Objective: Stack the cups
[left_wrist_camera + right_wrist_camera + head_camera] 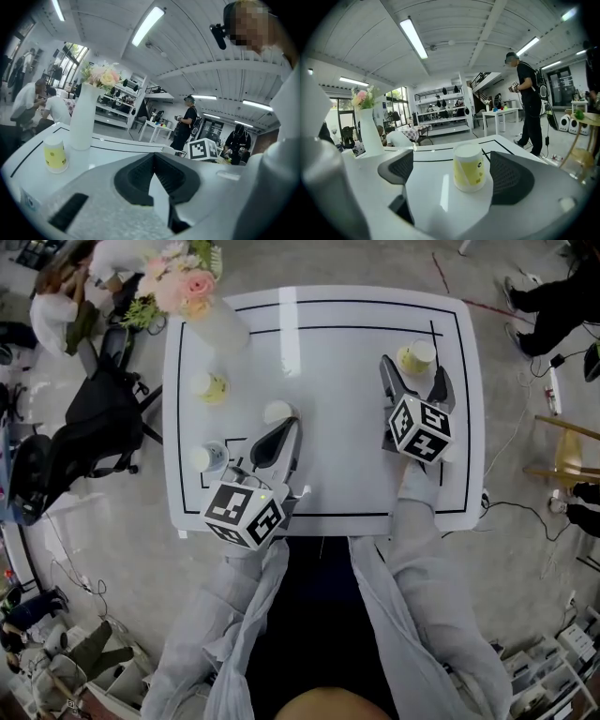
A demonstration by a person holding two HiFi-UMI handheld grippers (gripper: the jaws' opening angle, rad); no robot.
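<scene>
As right hand-held gripper (455, 177) gapes, cup (468, 165) stands between.

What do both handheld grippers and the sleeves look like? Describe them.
The left gripper and right gripper are pale grey, each with two jaws lined with dark ribbed pads and a cube of black-and-white square markers behind. The sleeves are light grey and long.

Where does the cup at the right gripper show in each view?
Head view: cup upper right, at the open right gripper's tips.
Left gripper view: not in it.
Right gripper view: centre, between the jaws.
Shared landmark: vase, left in all three.
</scene>
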